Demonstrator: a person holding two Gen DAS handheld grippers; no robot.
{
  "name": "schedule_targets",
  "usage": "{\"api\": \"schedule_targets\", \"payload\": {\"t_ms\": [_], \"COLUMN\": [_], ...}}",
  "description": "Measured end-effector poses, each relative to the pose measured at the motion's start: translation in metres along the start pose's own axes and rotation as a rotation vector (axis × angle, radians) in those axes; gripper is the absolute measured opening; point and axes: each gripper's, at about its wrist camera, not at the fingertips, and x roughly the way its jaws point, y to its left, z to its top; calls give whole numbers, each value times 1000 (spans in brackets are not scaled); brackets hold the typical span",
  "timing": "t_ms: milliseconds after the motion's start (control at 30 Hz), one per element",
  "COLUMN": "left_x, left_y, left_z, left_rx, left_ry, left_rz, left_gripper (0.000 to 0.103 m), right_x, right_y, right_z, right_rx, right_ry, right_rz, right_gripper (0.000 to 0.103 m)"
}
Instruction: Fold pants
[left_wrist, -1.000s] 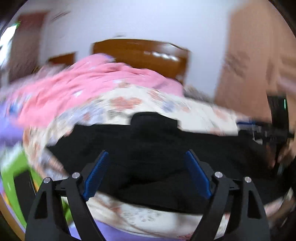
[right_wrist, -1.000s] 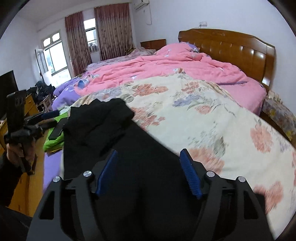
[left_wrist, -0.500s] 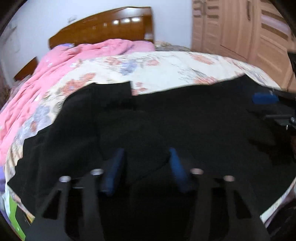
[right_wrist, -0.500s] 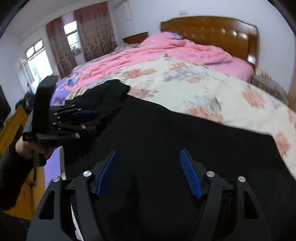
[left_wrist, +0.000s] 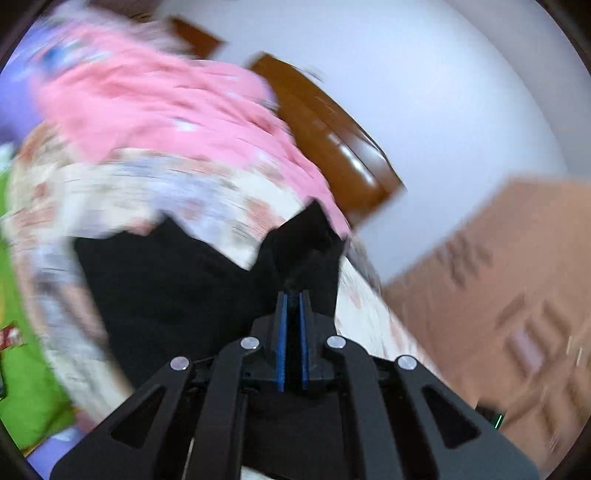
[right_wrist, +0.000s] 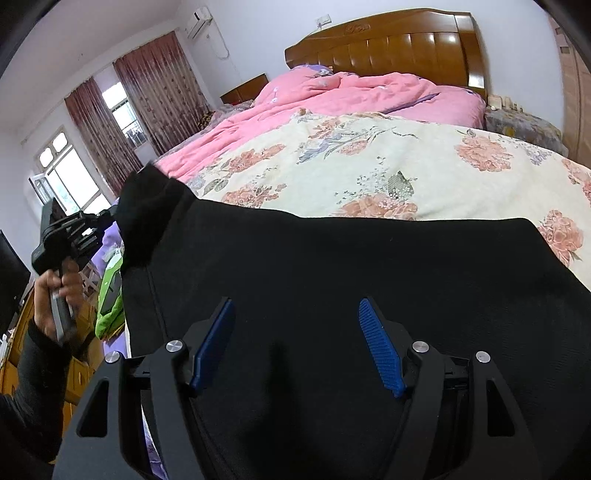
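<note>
While the left gripper (left_wrist: 292, 295) has its two blue fingers (left_wrist: 282, 332) pressed close together, a fold of the soft black cloth pants (right_wrist: 332, 277) is pinched between them. The fingers have just been closing on that cloth. The pinched bit stands up in a dark peak just past the fingertips. In the right view, a hand (right_wrist: 55, 291) in a dark sleeve holds this gripper at the left end of the pants, where the cloth is lifted up off the bed.

The right gripper (right_wrist: 297, 347) has its blue fingers (right_wrist: 380, 354) spread wide apart. They hang just over the flat middle of the pants, with nothing pinched.

The pants lie spread across the cream flowery bedcover (right_wrist: 369, 162). Behind it is a rumpled pink quilt (right_wrist: 332, 96), then a shiny brown wooden headboard (right_wrist: 388, 44).
</note>
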Motion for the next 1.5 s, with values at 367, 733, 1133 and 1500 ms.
{"api": "schedule_targets", "payload": {"t_ms": [367, 733, 1133, 1500], "left_x": [-28, -3, -34, -8], "left_y": [77, 39, 51, 50], "left_z": [22, -10, -14, -21], "left_rx": [-145, -76, -96, 108], "left_ry": [-109, 50, -46, 8], "left_rz": [215, 142, 175, 321], "left_gripper": [25, 49, 56, 39], "right_x": [6, 8, 5, 8], "right_y": [4, 4, -2, 0], "right_z": [-1, -2, -1, -1], "right_rx": [-22, -18, 15, 9], "right_ry": [30, 33, 21, 33], "right_rz": [-27, -37, -19, -28], "right_gripper": [76, 78, 80, 82]}}
